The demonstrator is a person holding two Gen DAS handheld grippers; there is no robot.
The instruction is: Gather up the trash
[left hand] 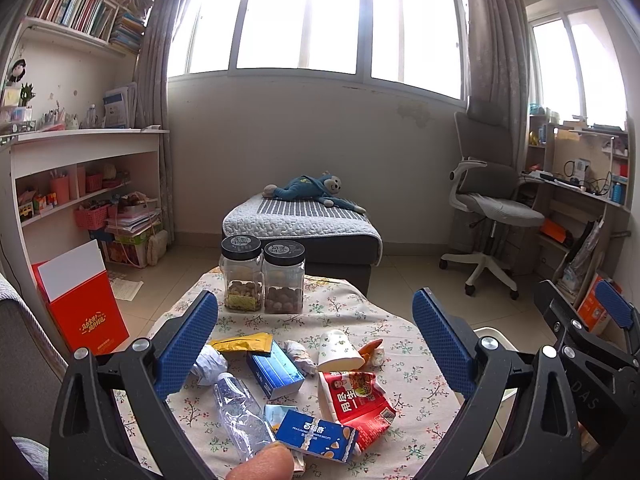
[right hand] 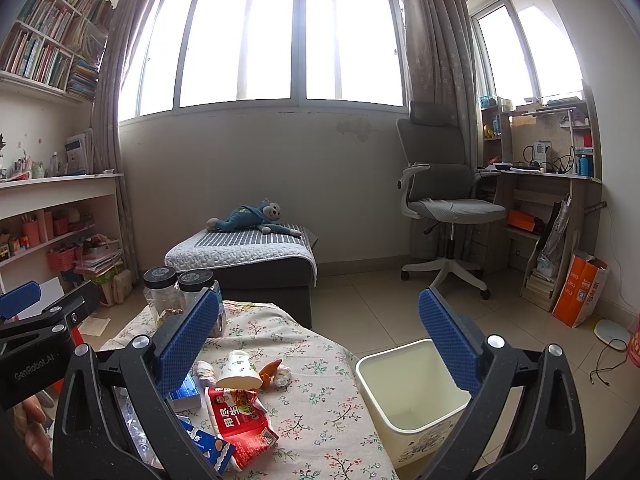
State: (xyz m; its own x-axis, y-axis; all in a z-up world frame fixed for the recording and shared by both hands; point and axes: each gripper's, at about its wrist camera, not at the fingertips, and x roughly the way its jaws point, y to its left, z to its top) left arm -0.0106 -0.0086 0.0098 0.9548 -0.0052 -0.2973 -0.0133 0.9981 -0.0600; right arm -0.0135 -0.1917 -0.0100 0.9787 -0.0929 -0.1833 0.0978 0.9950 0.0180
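left gripper jaws apart above table litter, right gripper jaws apart, cream bin beside floral table

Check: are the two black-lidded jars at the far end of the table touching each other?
Touching. The left wrist view shows the left jar and right jar side by side, walls meeting with no tablecloth visible between them.

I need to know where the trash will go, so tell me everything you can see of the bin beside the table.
The bin is a cream, plastic-looking tub with a squarish open mouth and rounded corners, no lid in view. It stands upright on the tiled floor, right beside the floral-clothed table; whether they touch is unclear. Its inside looks empty, and a faint line drawing marks its front wall. Nothing grips it.
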